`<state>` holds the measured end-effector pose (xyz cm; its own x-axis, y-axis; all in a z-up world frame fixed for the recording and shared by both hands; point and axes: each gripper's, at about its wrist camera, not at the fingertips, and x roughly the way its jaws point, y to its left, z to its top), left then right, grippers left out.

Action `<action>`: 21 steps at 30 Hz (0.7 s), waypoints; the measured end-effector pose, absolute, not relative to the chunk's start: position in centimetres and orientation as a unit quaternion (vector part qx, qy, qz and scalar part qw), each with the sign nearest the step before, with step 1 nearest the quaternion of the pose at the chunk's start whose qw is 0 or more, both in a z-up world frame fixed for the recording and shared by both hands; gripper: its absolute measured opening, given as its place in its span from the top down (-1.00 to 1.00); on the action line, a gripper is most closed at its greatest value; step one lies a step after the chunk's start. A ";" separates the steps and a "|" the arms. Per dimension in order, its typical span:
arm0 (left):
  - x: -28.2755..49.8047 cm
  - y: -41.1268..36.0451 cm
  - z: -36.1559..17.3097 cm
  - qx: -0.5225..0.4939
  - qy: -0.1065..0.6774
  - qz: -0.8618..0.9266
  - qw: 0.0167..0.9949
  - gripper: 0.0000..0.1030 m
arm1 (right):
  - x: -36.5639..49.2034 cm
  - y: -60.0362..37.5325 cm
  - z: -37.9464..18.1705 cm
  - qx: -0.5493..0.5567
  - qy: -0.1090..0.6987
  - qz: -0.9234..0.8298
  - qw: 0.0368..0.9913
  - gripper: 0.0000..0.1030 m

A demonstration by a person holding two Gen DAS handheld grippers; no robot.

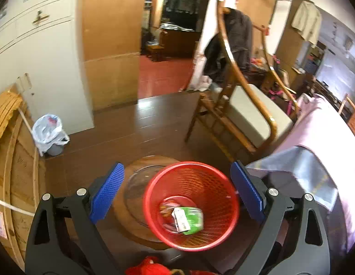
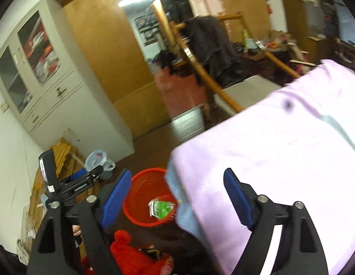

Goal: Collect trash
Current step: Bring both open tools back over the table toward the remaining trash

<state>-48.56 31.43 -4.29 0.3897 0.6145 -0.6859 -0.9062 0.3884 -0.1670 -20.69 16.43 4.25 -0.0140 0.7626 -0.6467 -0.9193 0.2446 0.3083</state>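
Left wrist view gives me the whole red mesh basket on the floor, green wrapper inside; right wrist view half hides it behind a pink cloth. Both left gripper and right gripper jaws stand apart, empty.

Pink cloth hides red basket rim.

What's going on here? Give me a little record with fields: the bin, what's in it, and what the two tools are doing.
bin: red mesh basket, upright on the dark floor
contents: green-and-white wrapper plus other scraps
left gripper: fingers apart, holding nothing, basket in front
right gripper: fingers apart, holding nothing
nearby: pink cloth beside the basket
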 end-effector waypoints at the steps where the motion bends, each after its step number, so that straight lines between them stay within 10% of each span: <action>1: -48.1 31.1 -4.1 -0.269 0.270 0.477 0.792 -0.76 | -20.1 15.3 4.4 -0.098 0.373 0.600 0.701 -0.67; 21: -32.5 17.9 0.0 -0.170 0.325 0.307 0.878 -0.80 | -10.6 -10.5 8.0 0.034 0.322 0.464 0.824 -0.84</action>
<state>-32.51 17.87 -0.03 0.5997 0.4290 -0.6755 -0.6502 0.7533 -0.0988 -10.63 -10.49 8.03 0.3611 0.7870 -0.5003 -0.7437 0.5667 0.3547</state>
